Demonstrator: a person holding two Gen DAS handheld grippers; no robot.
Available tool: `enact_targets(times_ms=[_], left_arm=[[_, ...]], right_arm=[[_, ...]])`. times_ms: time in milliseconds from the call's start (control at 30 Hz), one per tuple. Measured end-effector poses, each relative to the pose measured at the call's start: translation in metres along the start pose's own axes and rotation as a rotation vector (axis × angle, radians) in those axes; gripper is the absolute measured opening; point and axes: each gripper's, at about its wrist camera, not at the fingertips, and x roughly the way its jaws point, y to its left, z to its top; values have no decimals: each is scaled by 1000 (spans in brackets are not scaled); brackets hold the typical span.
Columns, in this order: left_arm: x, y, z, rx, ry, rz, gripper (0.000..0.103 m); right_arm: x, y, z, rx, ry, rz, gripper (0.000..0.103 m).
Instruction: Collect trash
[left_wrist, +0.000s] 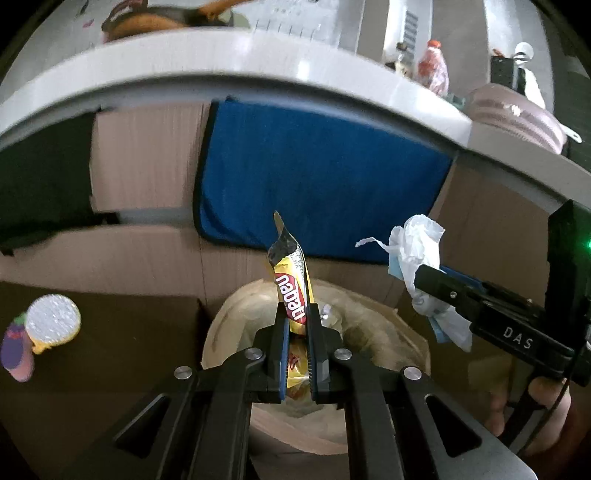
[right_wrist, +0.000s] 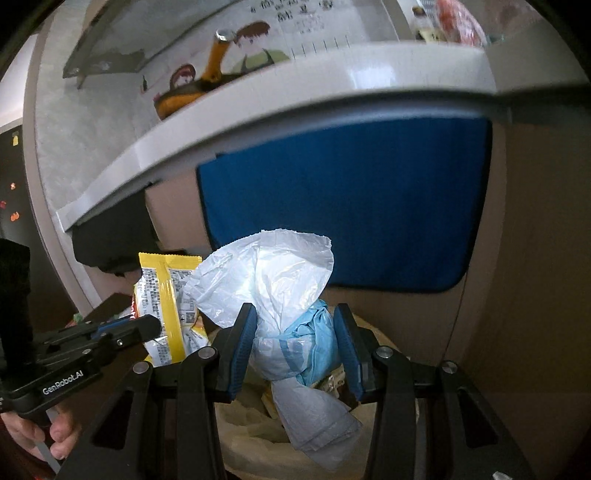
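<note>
- Now the left gripper (left_wrist: 297, 314) has its jaws pinched tight on a yellow snack wrapper (left_wrist: 291, 291), which stands up between the pads with its torn black end uppermost.
- Directly below and beyond those fingertips, the left wrist view shows the open mouth of a bin lined with a beige bag (left_wrist: 373, 325); the wrapper hangs over it.
- Only this view shows the purple-and-yellow toy (left_wrist: 40, 332) on the dark surface well off to the left of the claw.
- From the right wrist, the right gripper (right_wrist: 297, 345) stands about half open, its blue pads pressed on a crumpled white and blue plastic bag (right_wrist: 280, 295) whose tail droops toward the bin liner (right_wrist: 255, 428).
- That view alone shows the wrapper's printed back (right_wrist: 166, 306), just left of the right claw.
- Ahead of both claws a blue cloth (right_wrist: 351, 221) hangs over cardboard beneath the white counter edge (left_wrist: 221, 70), which overhangs the space above; the bin mouth beneath is open.
</note>
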Motion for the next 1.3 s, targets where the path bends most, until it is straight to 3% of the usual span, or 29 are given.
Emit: enact_targets(times_ms=[100,167,233,333,433,533,700,867,1067,1300], left_arm=[[14,8,-3,-26,28,-13,8],[24,13,-4,-49,53,-60,8],[33,18,-5,-76,85,-117,18],[40,30,-5,-128,116,-118,40],[37,46,-5,-186,111,-96,41],[26,62,-6,-213,90,-60,41],[-3,97,-8,-192,31,84,41],[-33,163,-17,-238,22,233,41],[-75,252,-38,-373,11,394,41],[-119,312,-57,-390,3,469,41]], right_arm=[[14,-6,-5,16,32,0,41],[21,-10,-6,25,47,0,42],[26,-13,-9,41,52,6,47],[34,-16,-10,50,58,-11,67],[38,-18,-14,56,69,-30,67],[42,-18,-15,65,87,-32,67],[43,-8,-15,45,93,-32,67],[45,15,-17,16,99,23,67],[66,64,-24,-49,134,112,67],[116,153,-32,-148,225,252,67]])
